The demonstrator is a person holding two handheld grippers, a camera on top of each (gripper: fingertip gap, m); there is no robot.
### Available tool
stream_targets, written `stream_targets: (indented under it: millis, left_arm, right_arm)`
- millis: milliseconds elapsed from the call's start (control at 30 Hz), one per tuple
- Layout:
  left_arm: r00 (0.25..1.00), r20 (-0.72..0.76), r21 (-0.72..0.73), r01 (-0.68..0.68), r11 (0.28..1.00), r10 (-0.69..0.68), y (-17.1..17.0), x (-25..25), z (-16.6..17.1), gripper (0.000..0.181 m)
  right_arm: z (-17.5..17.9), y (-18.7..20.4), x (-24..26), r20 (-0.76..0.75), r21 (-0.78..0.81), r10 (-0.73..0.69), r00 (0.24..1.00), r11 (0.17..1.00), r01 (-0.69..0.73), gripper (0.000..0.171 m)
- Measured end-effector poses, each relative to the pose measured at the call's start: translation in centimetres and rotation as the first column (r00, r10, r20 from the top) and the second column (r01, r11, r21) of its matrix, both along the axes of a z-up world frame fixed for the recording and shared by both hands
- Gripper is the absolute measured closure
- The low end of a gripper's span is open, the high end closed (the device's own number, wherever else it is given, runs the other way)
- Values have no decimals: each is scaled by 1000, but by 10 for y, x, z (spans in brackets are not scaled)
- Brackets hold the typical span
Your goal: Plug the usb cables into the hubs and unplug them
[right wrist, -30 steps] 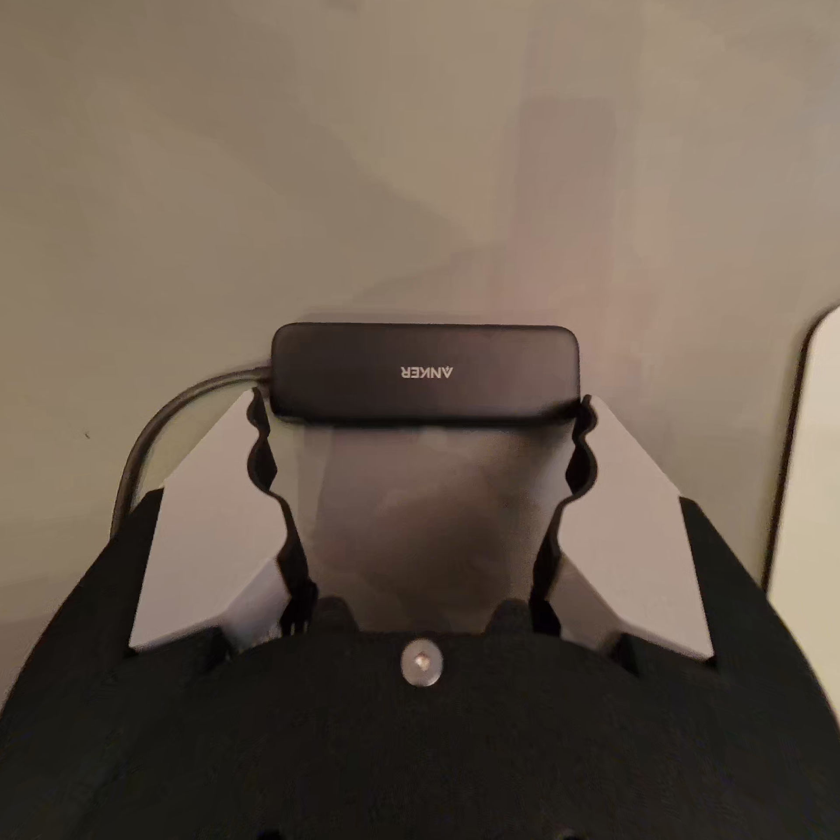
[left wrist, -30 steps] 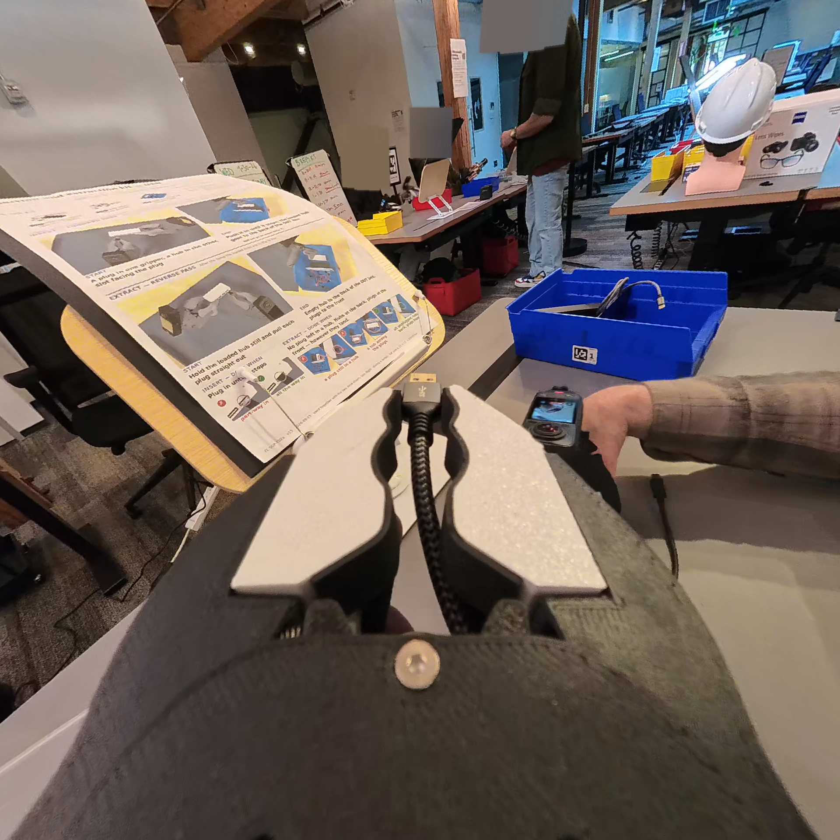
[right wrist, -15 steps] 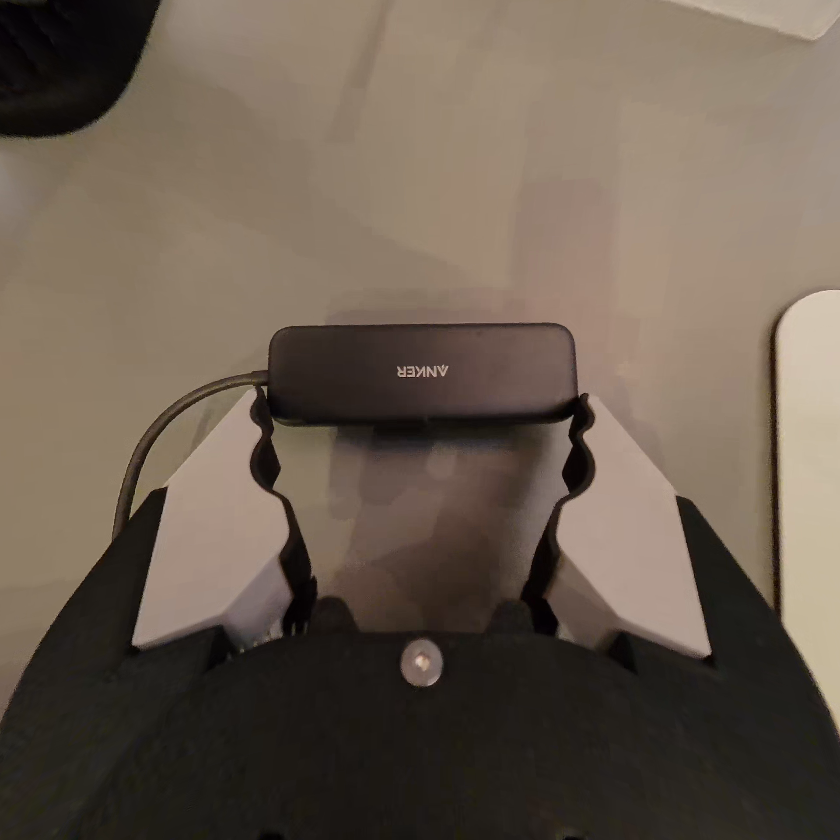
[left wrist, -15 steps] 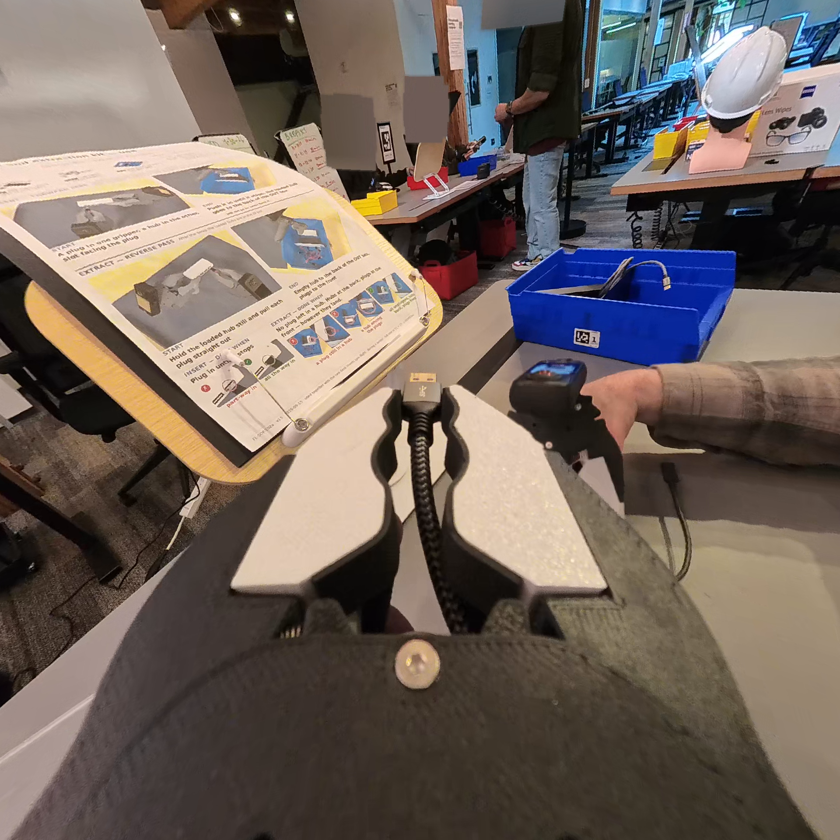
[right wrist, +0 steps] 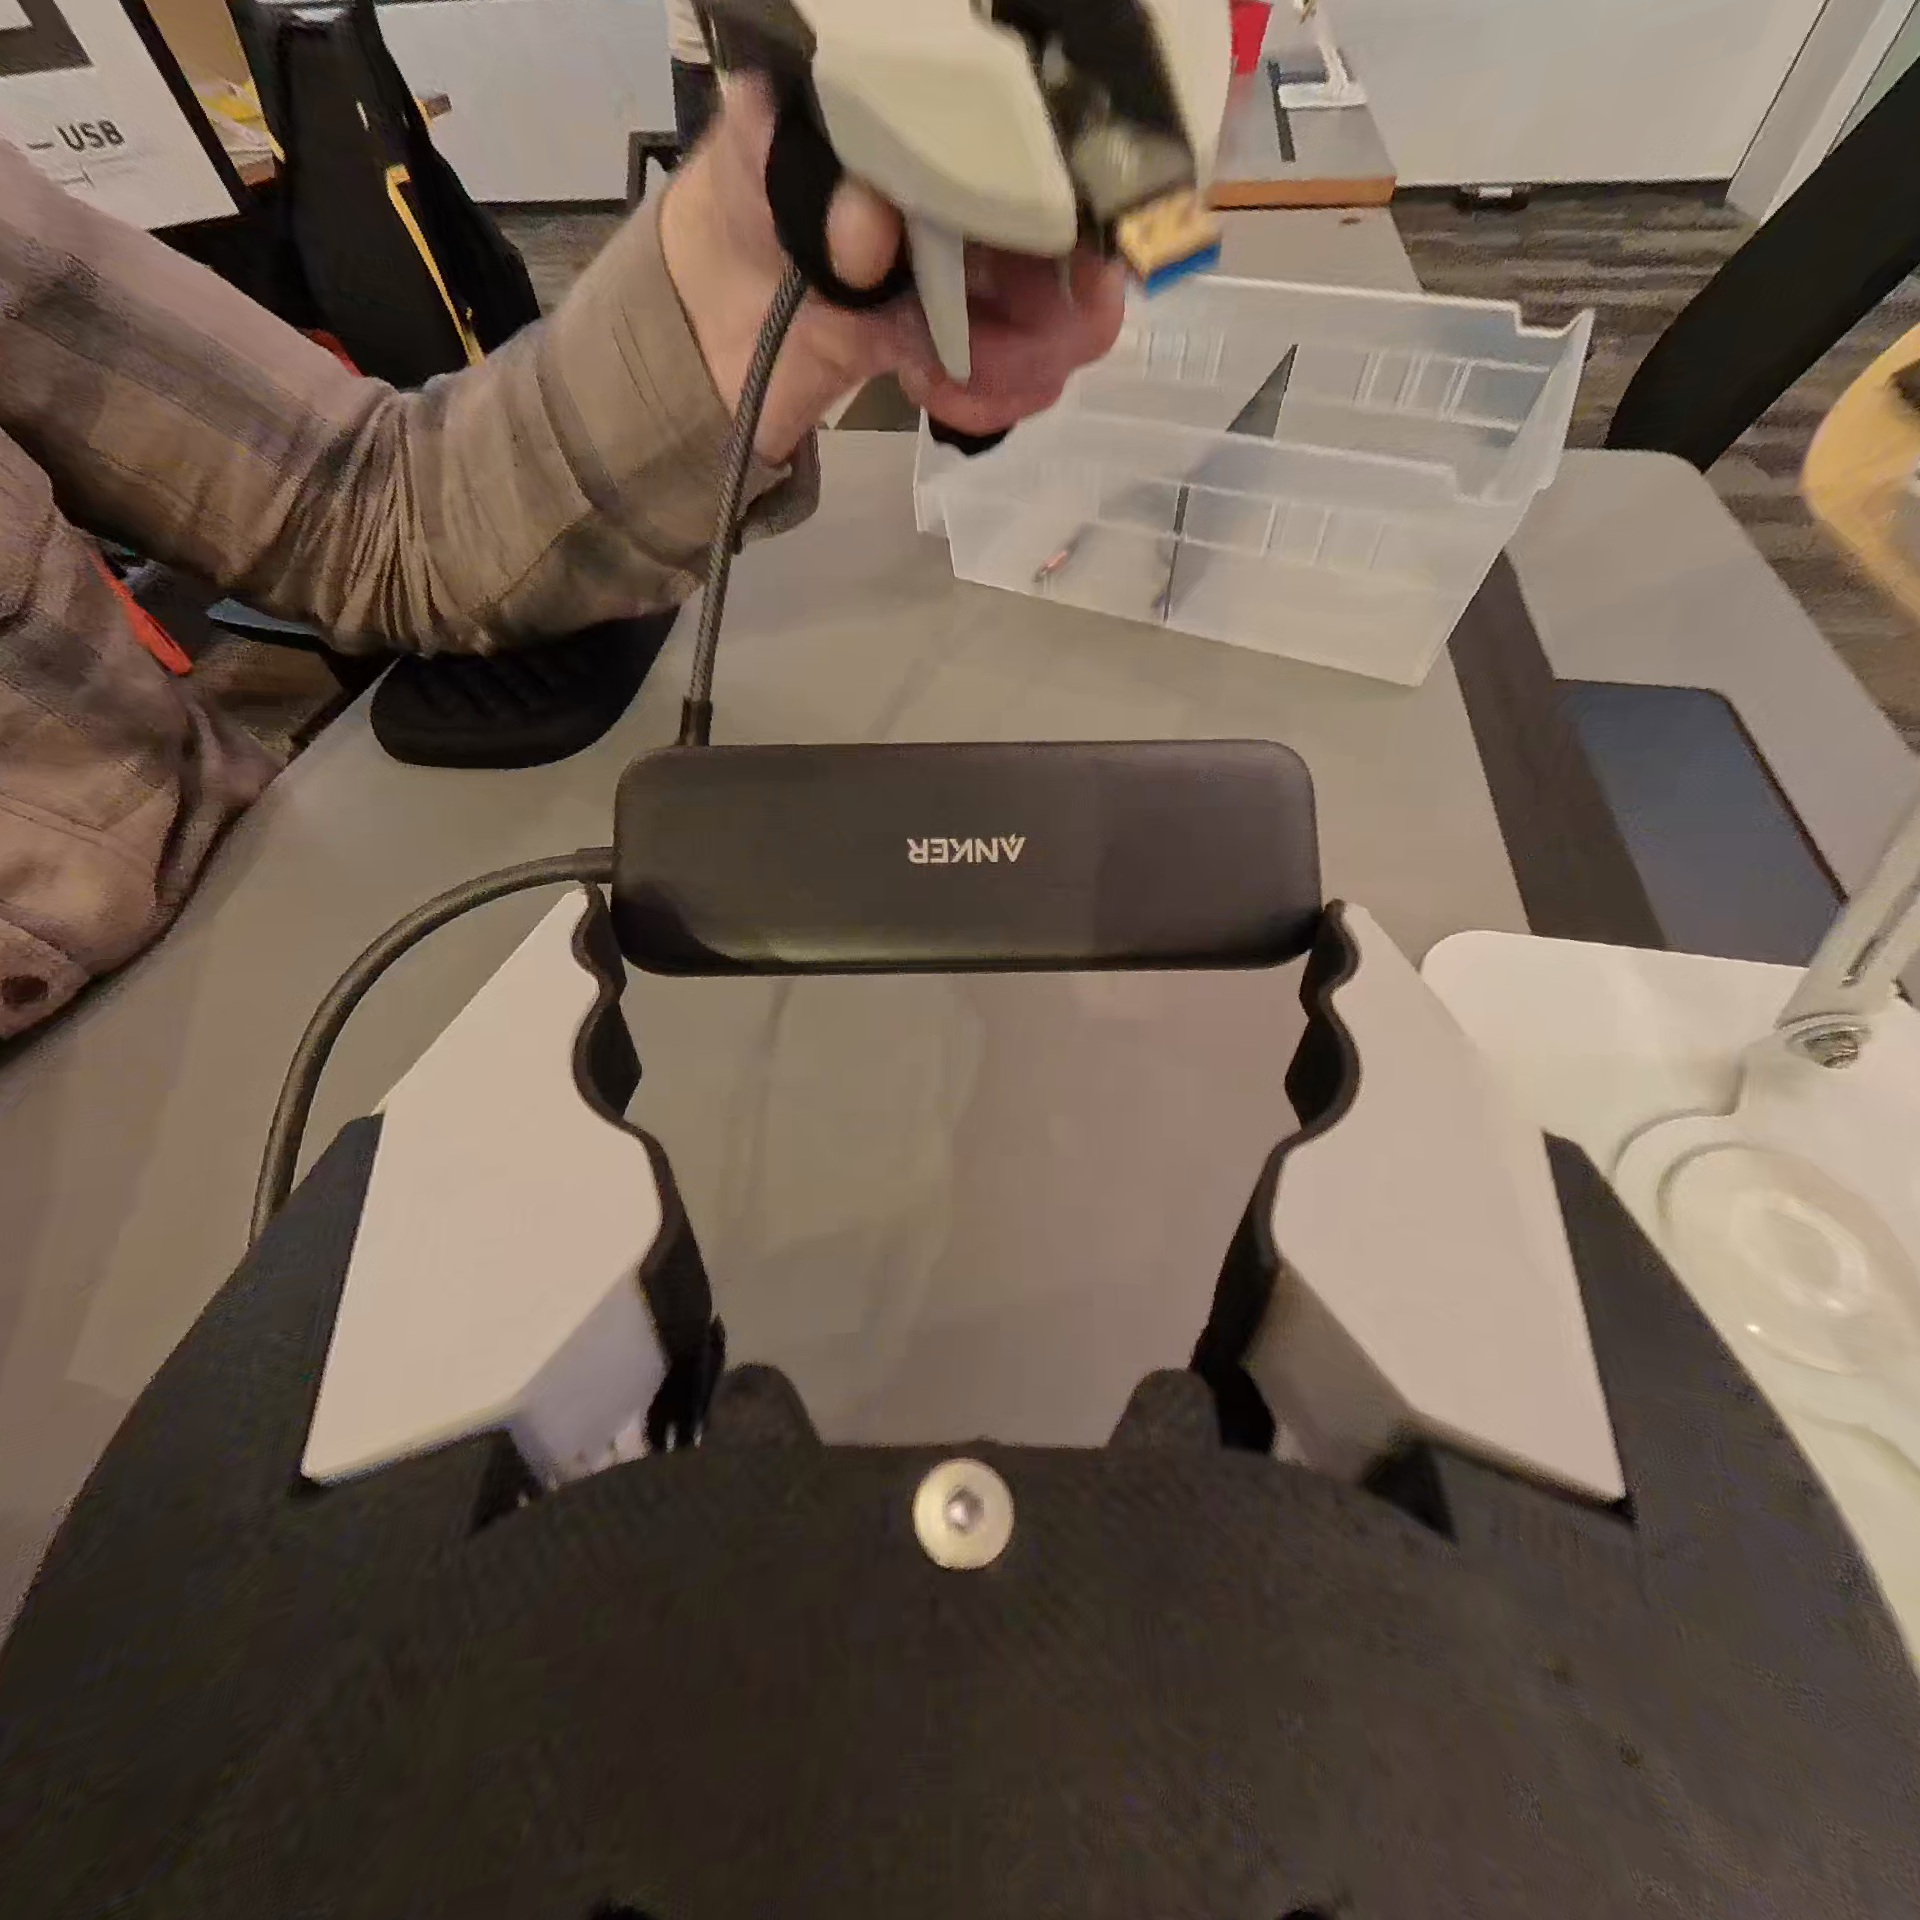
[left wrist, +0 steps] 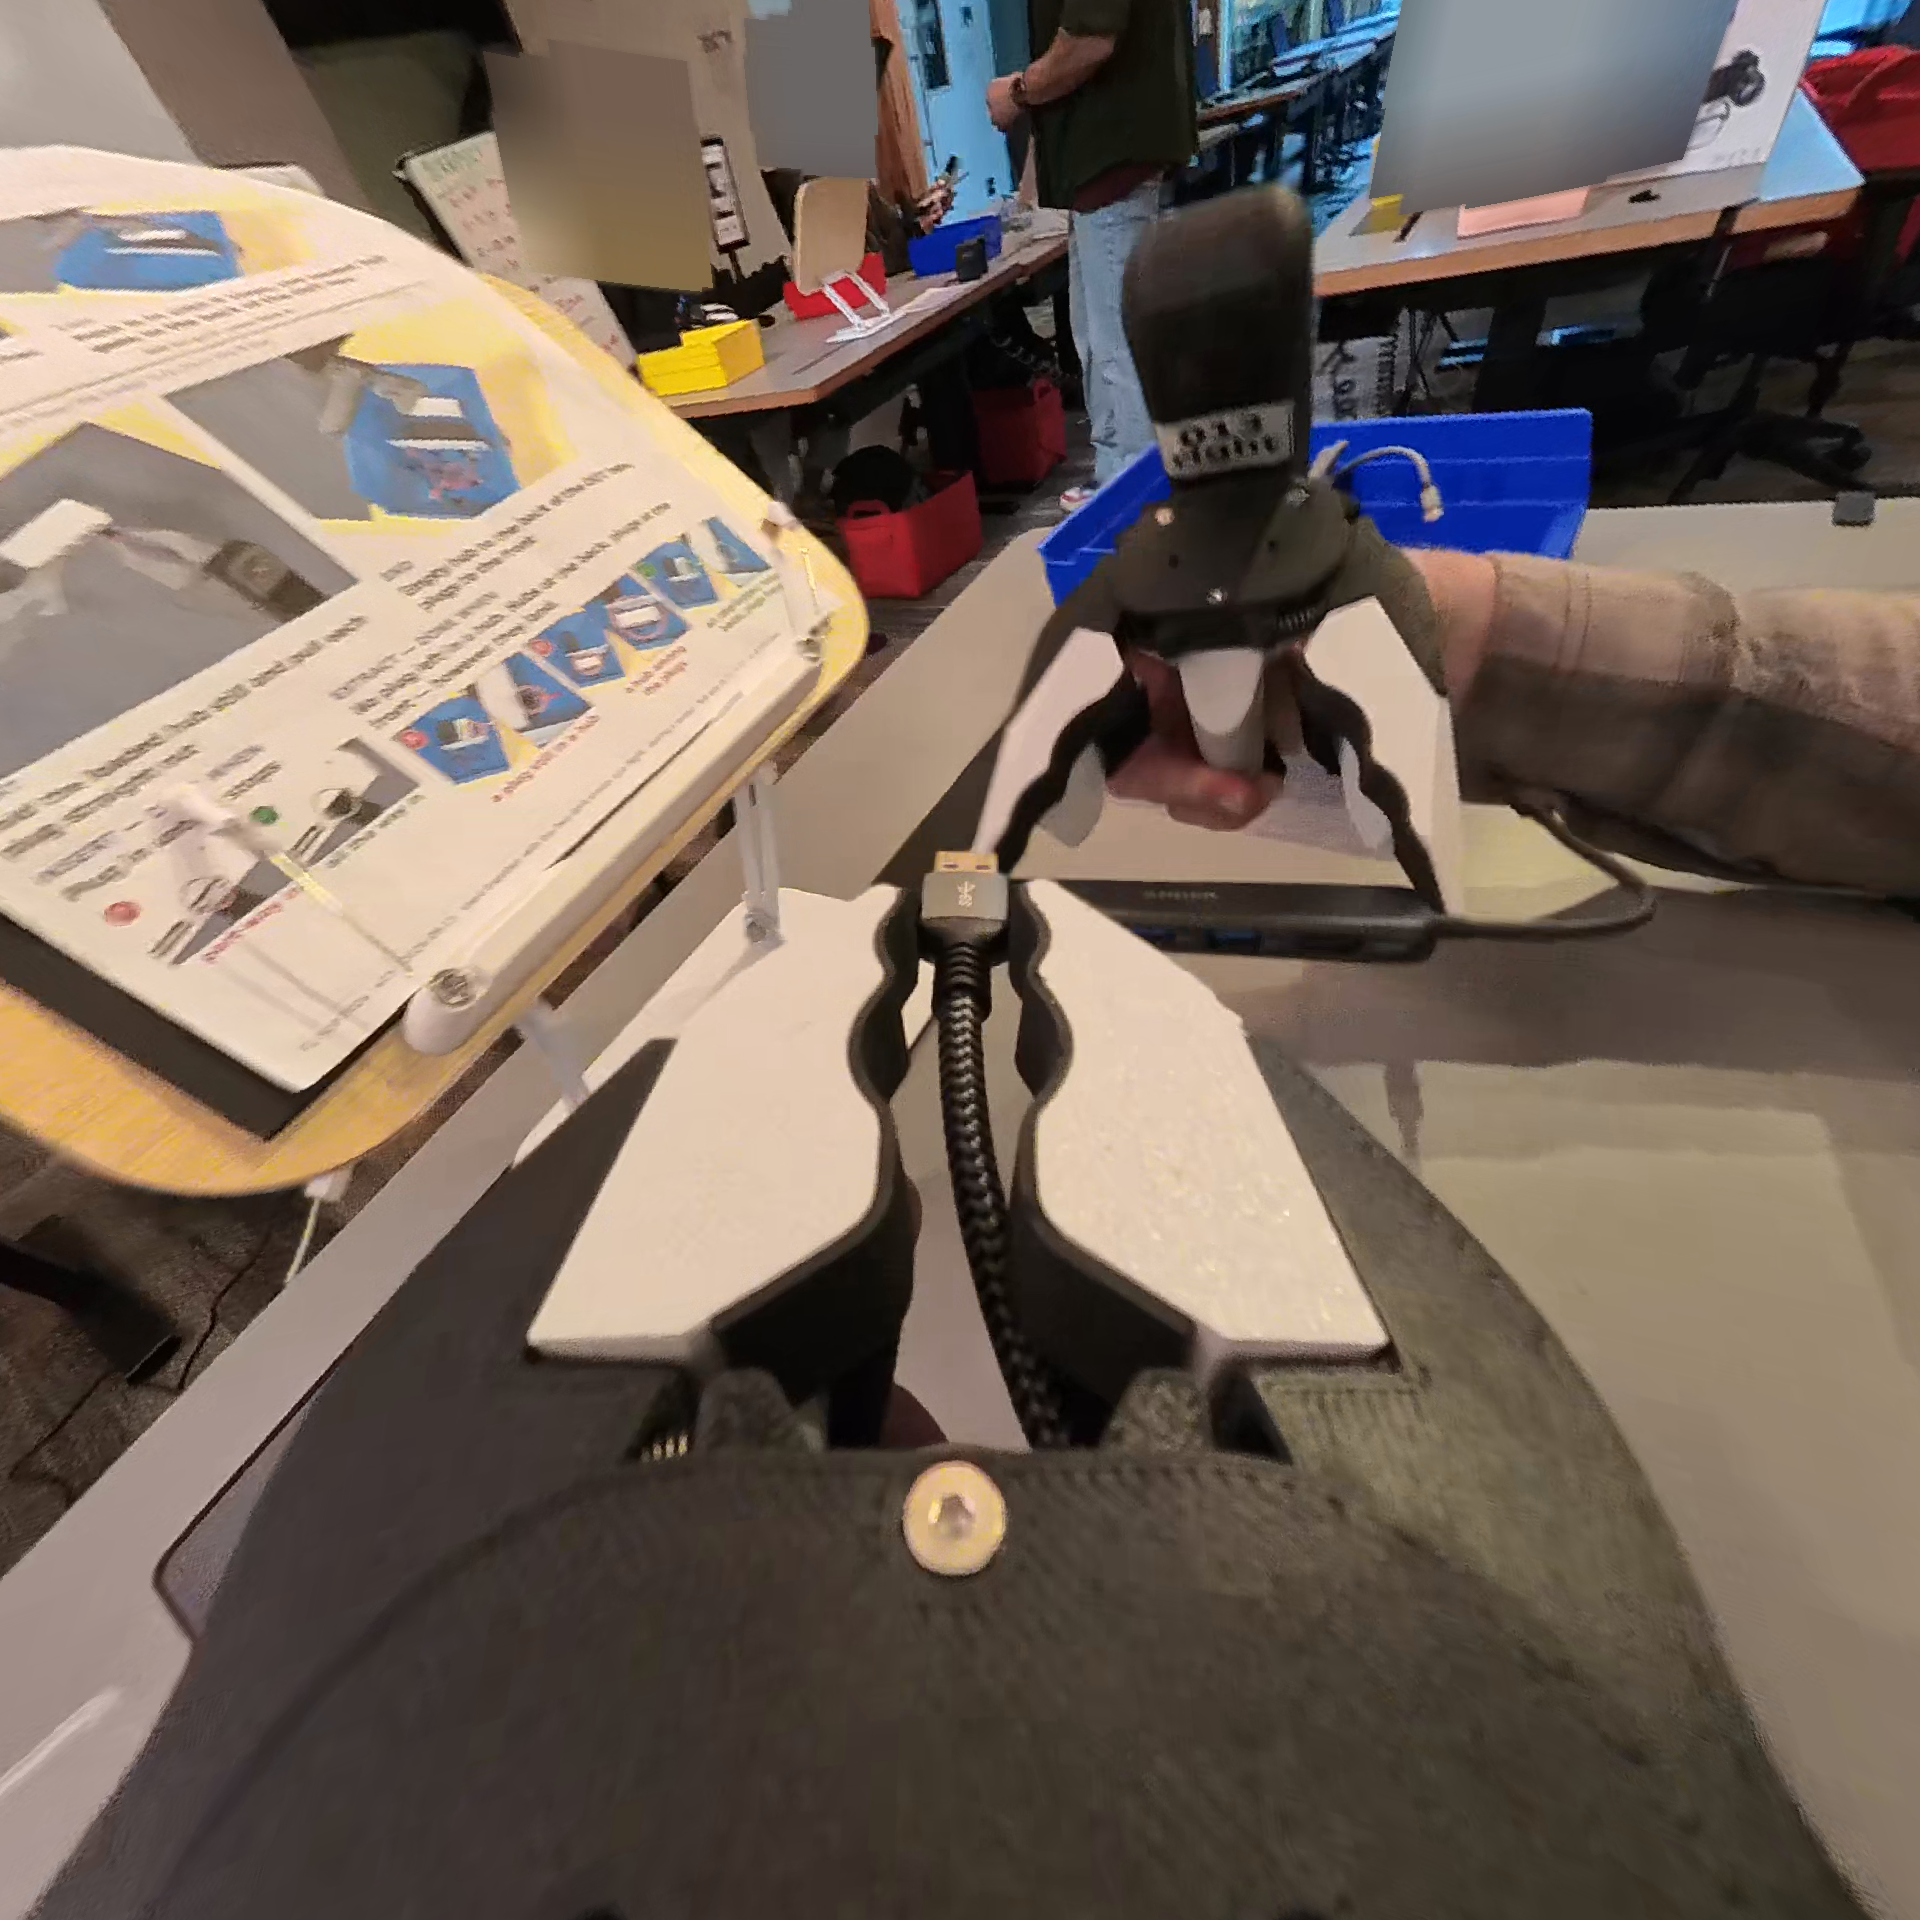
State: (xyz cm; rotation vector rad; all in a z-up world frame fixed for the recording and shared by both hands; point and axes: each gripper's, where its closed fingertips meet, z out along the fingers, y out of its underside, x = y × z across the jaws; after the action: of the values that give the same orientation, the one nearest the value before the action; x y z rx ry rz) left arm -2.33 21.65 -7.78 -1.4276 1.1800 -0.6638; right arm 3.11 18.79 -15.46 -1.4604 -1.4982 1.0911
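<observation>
My left gripper is clamped on the braided USB cable, plug forward, while ahead my right gripper pinches the black hub endwise above the grey table, blue bin beyond.

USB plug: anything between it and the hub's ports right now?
Nothing visible. The USB plug, clamped in the left gripper, points toward the hub, which the right gripper holds by its ends. Only open air over the grey table separates them. The blue ports face the plug.
</observation>
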Motion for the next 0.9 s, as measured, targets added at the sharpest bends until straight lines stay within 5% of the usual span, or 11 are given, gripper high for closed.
stream_targets:
  millis: [900]
  left_arm:
    - [984,-36,-110,168,980,-173,-38,49,-25,165]
  right_arm:
    - [29,-13,14,-22,94,20,1000,995,-18,44]
